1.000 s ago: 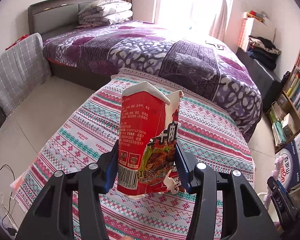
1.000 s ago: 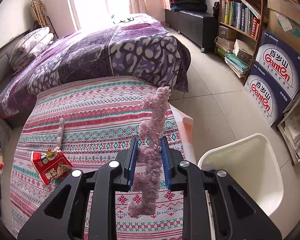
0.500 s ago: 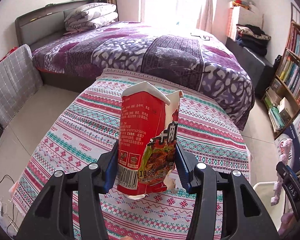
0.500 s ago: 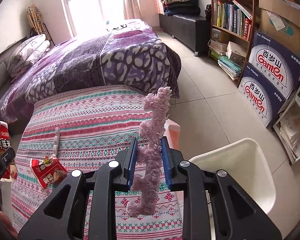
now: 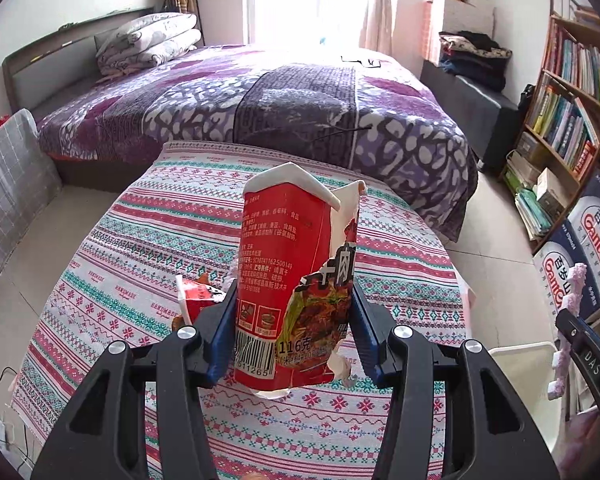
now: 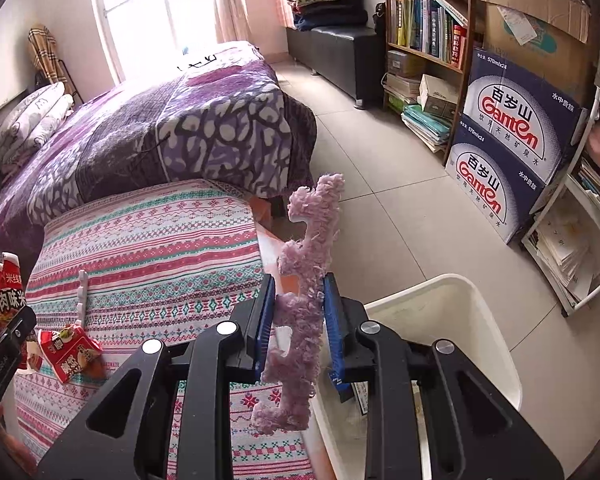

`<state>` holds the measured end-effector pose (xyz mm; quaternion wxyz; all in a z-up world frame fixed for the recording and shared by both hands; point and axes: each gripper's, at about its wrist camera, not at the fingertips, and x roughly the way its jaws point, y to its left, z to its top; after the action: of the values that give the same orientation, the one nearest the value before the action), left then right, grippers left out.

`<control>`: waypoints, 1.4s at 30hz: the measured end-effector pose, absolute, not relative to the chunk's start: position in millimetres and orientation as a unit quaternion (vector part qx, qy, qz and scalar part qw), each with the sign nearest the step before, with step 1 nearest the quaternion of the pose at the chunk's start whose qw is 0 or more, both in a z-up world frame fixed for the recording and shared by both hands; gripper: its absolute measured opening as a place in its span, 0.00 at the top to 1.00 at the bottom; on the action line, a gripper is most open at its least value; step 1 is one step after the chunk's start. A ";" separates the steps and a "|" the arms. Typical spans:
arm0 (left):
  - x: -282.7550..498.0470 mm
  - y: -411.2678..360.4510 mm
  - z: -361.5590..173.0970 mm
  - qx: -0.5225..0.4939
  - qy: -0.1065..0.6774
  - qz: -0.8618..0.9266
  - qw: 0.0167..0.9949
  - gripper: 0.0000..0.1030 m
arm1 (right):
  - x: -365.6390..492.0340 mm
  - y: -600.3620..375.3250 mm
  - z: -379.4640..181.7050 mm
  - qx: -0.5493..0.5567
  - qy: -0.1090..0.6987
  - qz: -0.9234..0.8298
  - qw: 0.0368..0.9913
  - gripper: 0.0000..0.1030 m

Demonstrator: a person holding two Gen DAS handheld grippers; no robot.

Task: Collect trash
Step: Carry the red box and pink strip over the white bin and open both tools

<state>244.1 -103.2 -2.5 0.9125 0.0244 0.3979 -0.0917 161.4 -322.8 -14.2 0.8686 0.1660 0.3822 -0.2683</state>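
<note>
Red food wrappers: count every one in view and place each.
2. A tall red wrapper is held in the left gripper; a small crumpled wrapper lies on the striped cloth. Others may be hidden.

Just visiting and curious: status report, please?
Left gripper shut on red wrapper. Right gripper shut on pink fluffy strip, beside white bin. Nothing blocking.

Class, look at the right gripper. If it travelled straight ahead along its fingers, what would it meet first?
Probably the bare tiled floor. The right gripper, shut on the pink fuzzy strip, points past the table corner and left of the white bin. Depth is unclear, so the bed corner might come first.
</note>
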 end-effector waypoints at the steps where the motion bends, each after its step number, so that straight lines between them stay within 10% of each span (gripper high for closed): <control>1: 242.2 -107.9 -2.6 0.027 0.397 -0.096 0.912 0.51 | 159.1 -326.4 -14.6 0.168 0.383 -0.271 0.867 0.77; 23: 202.5 -204.5 -10.6 0.076 0.389 -0.175 0.901 0.51 | 101.3 -411.9 -28.0 0.206 0.402 -0.348 0.822 0.74; 42: 159.0 -268.4 -20.5 0.132 0.372 -0.244 0.886 0.51 | 58.1 -455.5 -28.5 0.233 0.394 -0.403 0.792 0.35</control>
<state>159.0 -268.4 -20.5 0.8857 0.1322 0.3723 -0.2438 58.1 -455.5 -28.5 0.7920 0.2334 0.3945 -0.4033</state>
